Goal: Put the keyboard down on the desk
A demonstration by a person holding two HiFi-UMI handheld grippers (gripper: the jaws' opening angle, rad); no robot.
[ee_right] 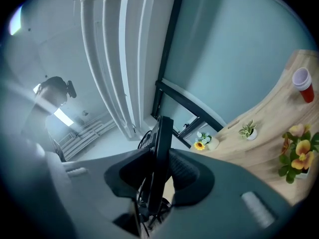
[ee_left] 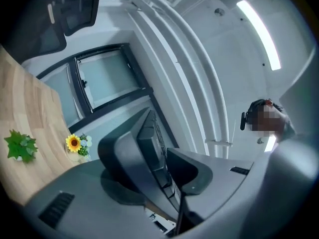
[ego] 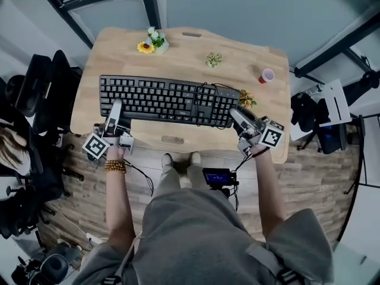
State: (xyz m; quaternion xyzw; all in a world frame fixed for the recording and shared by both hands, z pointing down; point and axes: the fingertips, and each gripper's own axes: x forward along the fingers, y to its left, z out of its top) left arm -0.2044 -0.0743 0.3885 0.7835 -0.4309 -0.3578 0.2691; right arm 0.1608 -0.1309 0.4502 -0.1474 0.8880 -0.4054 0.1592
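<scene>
You have one keyboard [ego: 166, 100] and one table [ego: 190, 58] in front of you. You're working with two tools: the left tool [ego: 116, 107] and the right tool [ego: 237, 115]. Count three small plants: one sunflower pot [ego: 153, 41], one green plant [ego: 214, 59] and one pot of orange flowers [ego: 246, 98]. There is one red cup [ego: 266, 75].

no readable text or labels, keyboard [ego: 169, 100] key legends too small to read
</scene>
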